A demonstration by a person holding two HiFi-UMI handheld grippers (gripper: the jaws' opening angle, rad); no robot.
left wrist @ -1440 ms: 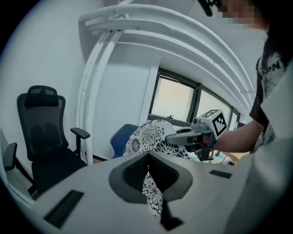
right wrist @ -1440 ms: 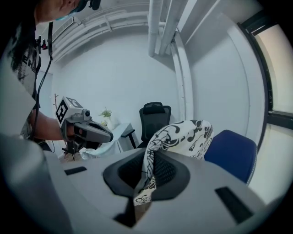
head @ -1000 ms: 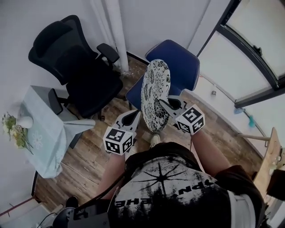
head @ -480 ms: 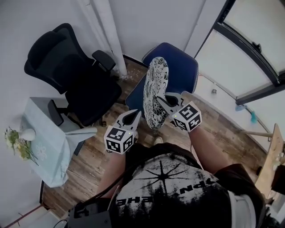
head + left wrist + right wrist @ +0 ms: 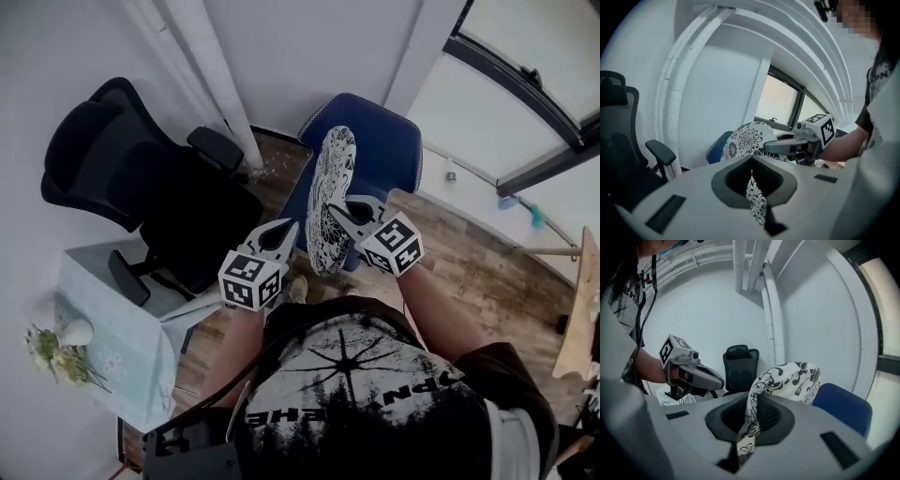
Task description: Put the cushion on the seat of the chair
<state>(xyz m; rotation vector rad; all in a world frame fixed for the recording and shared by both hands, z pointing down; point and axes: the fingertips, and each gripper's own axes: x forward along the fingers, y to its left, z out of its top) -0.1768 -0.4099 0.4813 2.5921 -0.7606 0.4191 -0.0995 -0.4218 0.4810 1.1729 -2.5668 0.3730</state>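
**Inspector:** Wood floor, white walls, window at the right. State of the claws?

**Assistant:** Left claw (image 5: 752,180) is closed tight on the cushion's (image 5: 330,202) patterned edge. Right claw (image 5: 749,420) is pinched on the opposite edge. The two grips hold the cushion on edge in the air, in front of the blue chair (image 5: 375,141).

**Inspector:** Reason for that hold?

**Assistant:** Carrying, I judge. It has yet to be laid flat on the seat.

**Inspector:** Any writing?

**Assistant:** A small tag (image 5: 745,446) at the right claw, its print too small to read. The shirt (image 5: 361,394) lettering is upside down and cannot be read.

Black office chair (image 5: 103,155), cloth-draped table (image 5: 122,342)
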